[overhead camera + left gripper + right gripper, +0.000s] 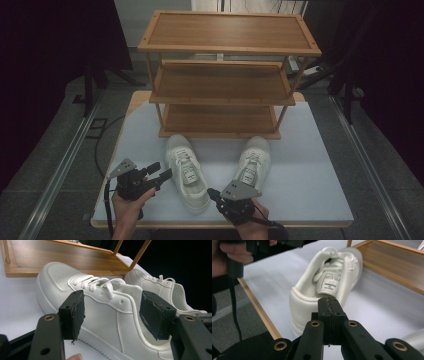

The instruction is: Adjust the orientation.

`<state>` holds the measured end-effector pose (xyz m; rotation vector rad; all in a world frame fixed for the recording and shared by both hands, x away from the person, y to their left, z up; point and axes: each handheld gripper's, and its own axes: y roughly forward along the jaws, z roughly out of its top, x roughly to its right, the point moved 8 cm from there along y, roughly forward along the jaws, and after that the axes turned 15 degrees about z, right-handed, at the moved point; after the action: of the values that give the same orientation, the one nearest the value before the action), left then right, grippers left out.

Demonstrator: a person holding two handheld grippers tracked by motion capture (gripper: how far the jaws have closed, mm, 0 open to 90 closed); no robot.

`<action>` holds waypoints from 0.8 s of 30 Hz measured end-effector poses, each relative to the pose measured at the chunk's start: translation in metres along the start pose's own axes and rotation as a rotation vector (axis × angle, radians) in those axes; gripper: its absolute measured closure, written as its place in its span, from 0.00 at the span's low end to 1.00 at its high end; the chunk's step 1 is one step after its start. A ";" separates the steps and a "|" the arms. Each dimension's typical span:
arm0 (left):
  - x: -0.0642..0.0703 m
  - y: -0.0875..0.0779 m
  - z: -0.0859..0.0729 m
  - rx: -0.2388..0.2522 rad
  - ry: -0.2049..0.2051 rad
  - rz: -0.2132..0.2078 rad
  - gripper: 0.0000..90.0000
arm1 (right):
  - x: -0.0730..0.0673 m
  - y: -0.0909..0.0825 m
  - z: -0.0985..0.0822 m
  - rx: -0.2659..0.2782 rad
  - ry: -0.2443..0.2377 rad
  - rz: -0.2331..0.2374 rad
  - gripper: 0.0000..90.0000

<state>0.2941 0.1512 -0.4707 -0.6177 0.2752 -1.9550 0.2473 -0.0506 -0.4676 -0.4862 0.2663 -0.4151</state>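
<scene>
Two white lace-up sneakers lie on the white table, toes toward a wooden rack. The left sneaker sits beside my left gripper, which is open; its pads frame the shoe's side without touching it. My right gripper is shut with nothing between its pads, and it points at the left sneaker's heel from just behind it. The right sneaker lies right of that gripper.
A three-shelf wooden shoe rack stands at the back of the table, its shelves bare. The table's wooden front edge runs close behind the left sneaker's heel. Dark curtains hang on both sides.
</scene>
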 end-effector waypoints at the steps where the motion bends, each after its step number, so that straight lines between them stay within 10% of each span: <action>1: 0.000 0.000 0.000 -0.001 0.000 0.000 0.41 | -0.001 0.002 -0.001 -0.012 -0.004 0.001 0.99; 24: -0.008 -0.002 -0.001 -0.003 -0.018 0.004 0.41 | 0.001 0.013 -0.009 -0.024 -0.002 -0.004 0.99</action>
<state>0.2944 0.1590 -0.4729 -0.6361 0.2679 -1.9443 0.2492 -0.0442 -0.4813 -0.5104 0.2689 -0.4156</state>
